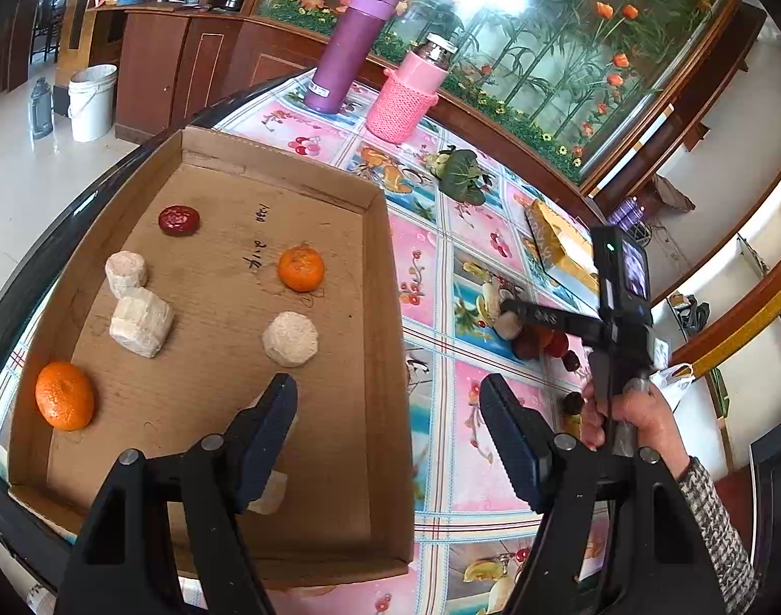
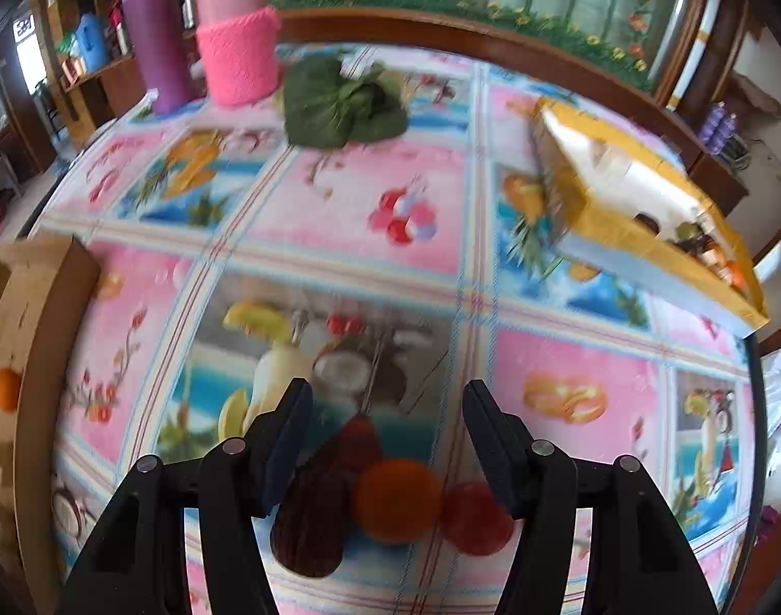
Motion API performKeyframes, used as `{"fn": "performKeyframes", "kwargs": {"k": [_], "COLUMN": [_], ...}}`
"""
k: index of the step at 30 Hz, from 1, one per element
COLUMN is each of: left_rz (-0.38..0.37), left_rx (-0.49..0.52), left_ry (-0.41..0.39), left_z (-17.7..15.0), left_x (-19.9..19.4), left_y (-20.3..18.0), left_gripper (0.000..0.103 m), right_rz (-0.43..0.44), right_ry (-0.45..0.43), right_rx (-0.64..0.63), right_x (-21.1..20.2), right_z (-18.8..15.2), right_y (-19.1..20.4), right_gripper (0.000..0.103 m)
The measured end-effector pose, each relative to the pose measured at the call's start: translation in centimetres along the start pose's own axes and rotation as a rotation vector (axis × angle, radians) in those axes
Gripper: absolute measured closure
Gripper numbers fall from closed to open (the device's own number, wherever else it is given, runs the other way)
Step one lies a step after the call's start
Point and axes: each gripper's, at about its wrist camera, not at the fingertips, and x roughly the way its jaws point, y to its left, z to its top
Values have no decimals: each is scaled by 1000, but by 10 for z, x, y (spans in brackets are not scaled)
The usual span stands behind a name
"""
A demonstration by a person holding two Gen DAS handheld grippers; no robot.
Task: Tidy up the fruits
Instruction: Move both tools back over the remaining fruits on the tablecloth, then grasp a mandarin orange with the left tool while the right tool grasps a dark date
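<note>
1. Fruits lie in a small heap: an orange point(image 2: 396, 499) sits between the right gripper's point(image 2: 388, 435) wide-spread fingers.
2. Left gripper point(image 1: 388, 425) is spread too, over the box point(image 1: 380, 307) edge.
3. More oranges point(image 1: 301, 269) sit ahead in the box.

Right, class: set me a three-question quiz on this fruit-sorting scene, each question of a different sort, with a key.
1. True or false: the left claw is shut on an orange.
2. Multiple choice: how many oranges lie in the cardboard tray? A) none B) two C) five
3. Fill in: between the fingers of the right claw, on the tablecloth, an orange sits between a dark brown fruit and a ____ one.

Key: 1 false, it is open and holds nothing. 2 B, one orange by the near-left wall, one further in. 3 red.
</note>
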Motion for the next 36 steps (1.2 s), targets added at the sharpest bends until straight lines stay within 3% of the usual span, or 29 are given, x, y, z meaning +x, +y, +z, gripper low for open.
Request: {"fn": "performKeyframes", "kwargs": {"k": [5, 9, 10, 12, 16, 22, 29, 30, 34, 36], "left_rz": [-8, -25, -25, -26, -26, -28, -63, -77, -108, -114], "left_rx": [-12, 26, 37, 57, 93, 173, 322, 342, 382, 393], "left_ry": [20, 38, 38, 42, 57, 98, 130, 136, 169, 184], "left_z": [0, -8, -10, -13, -19, -31, -51, -54, -61, -63], "left_x": [9, 14, 14, 14, 19, 33, 48, 53, 69, 78], "left_y": [2, -12, -15, -21, -34, -57, -97, -103, -120, -126], "left_gripper": [30, 30, 30, 30, 30, 30, 31, 32, 53, 53], "right_rz": [239, 394, 400, 361, 199, 172, 173, 168, 146, 136], "right_ry": [34, 38, 26, -10, -58, -80, -122, -125, -134, -135], "right_rx": [-9, -35, -28, -8, 44, 146, 131, 122, 76, 51], "right_x": [-31, -67, -75, -88, -97, -87, -78, -76, -69, -66], "right_z": [-33, -65, -73, -87, -108, -127, -126, -126, -123, -123], "right_y": [-5, -18, -24, -40, -73, -98, -84, -81, -69, -64], "right_gripper": [46, 46, 46, 46, 46, 46, 46, 46, 46, 47]}}
